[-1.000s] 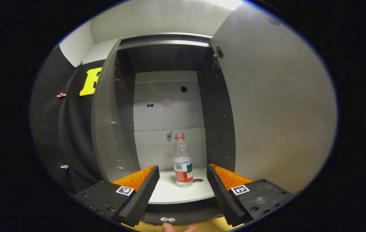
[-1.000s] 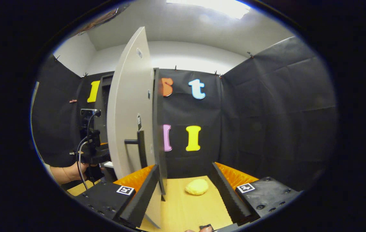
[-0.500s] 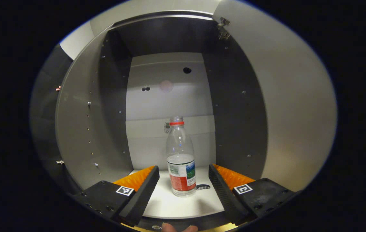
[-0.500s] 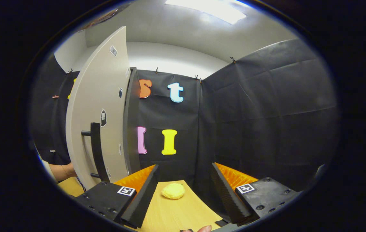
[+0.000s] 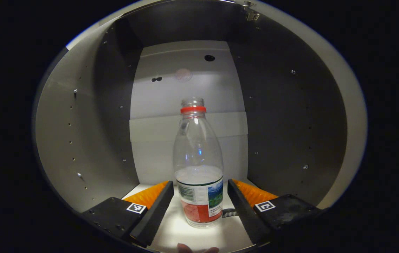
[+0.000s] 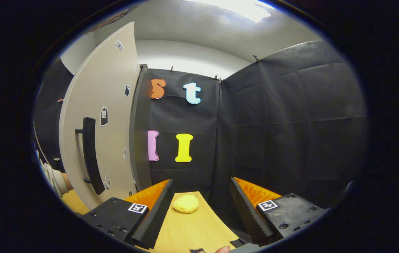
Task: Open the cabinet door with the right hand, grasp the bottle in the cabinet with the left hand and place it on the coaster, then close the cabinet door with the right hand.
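- Left gripper view: the bottle (image 5: pixel 198 165) is seen much larger and closer than half a second ago; the left gripper (image 5: pixel 199 205) has been advanced into the cabinet (image 5: pixel 79 140).
- The bottle is found upright on the pale cabinet floor (image 5: pixel 181 232), between the two spread fingers; no contact is seen on either side.
- Judgement: the reach is nearly done; closing on the labelled lower body is taken as the next step.
- Left gripper pose: held level, pointed straight at the far back panel, fingers low beside the bottle's base.
- Right gripper view: the door (image 6: pixel 101 116) is now seen swung wide at the left, its handle (image 6: pixel 89 154) released; the door-opening step is judged complete.
- The right gripper (image 6: pixel 201 211) is held apart and empty over the wooden table (image 6: pixel 192 232), with a yellow round object (image 6: pixel 185 203), possibly the coaster, lying just beyond it.
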Tool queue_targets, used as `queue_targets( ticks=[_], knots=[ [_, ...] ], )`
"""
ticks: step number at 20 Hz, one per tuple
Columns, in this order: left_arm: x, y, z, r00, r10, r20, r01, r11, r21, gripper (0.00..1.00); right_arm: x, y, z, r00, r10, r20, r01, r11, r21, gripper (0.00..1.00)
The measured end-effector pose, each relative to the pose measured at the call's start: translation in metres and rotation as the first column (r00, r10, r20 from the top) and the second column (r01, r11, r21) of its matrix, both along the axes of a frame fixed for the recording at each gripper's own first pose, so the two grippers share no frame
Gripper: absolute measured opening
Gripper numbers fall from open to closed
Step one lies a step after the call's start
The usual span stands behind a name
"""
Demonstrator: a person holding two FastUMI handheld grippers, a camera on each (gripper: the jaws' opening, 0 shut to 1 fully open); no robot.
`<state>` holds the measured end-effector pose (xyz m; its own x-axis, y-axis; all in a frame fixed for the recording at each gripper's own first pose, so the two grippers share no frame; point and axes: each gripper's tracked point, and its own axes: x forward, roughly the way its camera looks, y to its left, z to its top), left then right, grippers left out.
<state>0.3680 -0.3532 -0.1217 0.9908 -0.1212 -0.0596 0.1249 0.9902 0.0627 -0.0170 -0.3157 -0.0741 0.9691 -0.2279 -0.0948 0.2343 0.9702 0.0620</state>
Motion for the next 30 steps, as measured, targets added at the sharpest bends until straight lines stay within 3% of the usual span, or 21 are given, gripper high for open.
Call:
queue_targets(
  ticks=[1,4,6,11,12,19,24,30],
  knots=[
    [0.003,-0.001,0.0,1.0,0.004,-0.001,-0.004,1.0,-0.003,0.97,0.001,0.001,-0.001,1.0,0.002,-0.005,-0.002,1.0,-0.002,1.0],
    [0.002,-0.004,-0.001,0.999,-0.021,-0.029,0.02,0.998,-0.058,0.76,0.001,0.007,-0.004,1.0,0.013,-0.016,-0.014,1.0,-0.01,0.98],
    [-0.005,0.001,0.008,1.0,-0.017,-0.019,0.016,0.998,-0.06,0.75,-0.001,0.012,-0.001,1.0,0.017,-0.01,-0.018,1.0,-0.013,0.98],
    [-0.048,0.028,0.039,0.999,-0.039,0.023,0.041,0.995,-0.095,0.74,0.0,0.024,0.002,1.0,0.023,0.002,-0.023,1.0,-0.001,0.94],
    [-0.059,0.038,0.044,0.999,-0.036,0.029,0.039,0.995,-0.095,0.74,0.002,0.026,0.002,1.0,0.022,0.003,-0.022,1.0,0.001,0.98],
    [-0.149,0.122,0.061,0.999,-0.015,0.051,0.02,0.995,-0.097,0.74,0.015,0.041,0.011,0.999,0.04,0.03,-0.041,0.999,0.015,0.98],
    [-0.207,0.182,0.039,0.998,0.019,0.057,-0.016,0.998,-0.064,0.74,0.021,0.046,0.02,0.999,0.019,0.05,-0.02,1.0,0.021,0.98],
    [-0.27,0.225,-0.029,1.0,0.012,-0.015,-0.014,0.992,-0.123,0.74,0.019,0.05,0.029,0.998,-0.015,0.053,0.014,1.0,0.018,0.98]
  ],
)
